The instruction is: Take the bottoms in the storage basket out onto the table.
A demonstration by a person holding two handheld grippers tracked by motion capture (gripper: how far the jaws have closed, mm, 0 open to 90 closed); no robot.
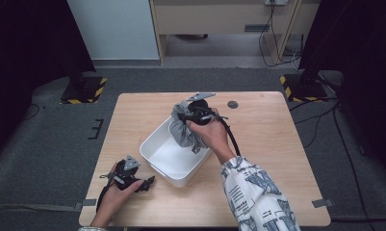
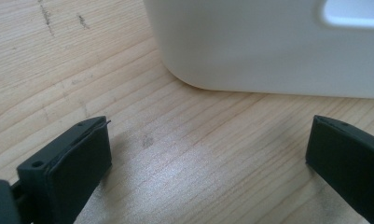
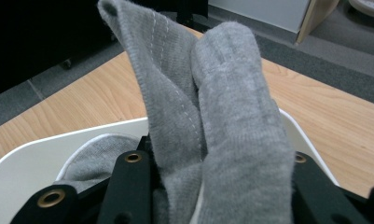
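- Grey cloth (image 3: 212, 121) is clamped in R gripper (image 1: 196, 115) above white bin (image 1: 154, 144).
- L gripper (image 1: 133, 179), jaws apart, is rested on table (image 1: 267, 144) beside bin.

My counter (image 1: 272, 159) is pale wood with a small dark round disc (image 1: 233, 104) set near its far edge. It stands on grey carpet (image 1: 46, 144). Past it I see a light blue-white wall panel (image 1: 114, 29) and beside that a pale wooden cabinet (image 1: 219, 19) with black cables (image 1: 270, 43) hanging down its right side. Black drapes (image 1: 27, 38) close off both sides, and two stand bases with yellow-and-black hazard stripes (image 1: 84, 90) sit on the floor. Strips of grey tape (image 1: 322, 203) mark the carpet at the near corners.
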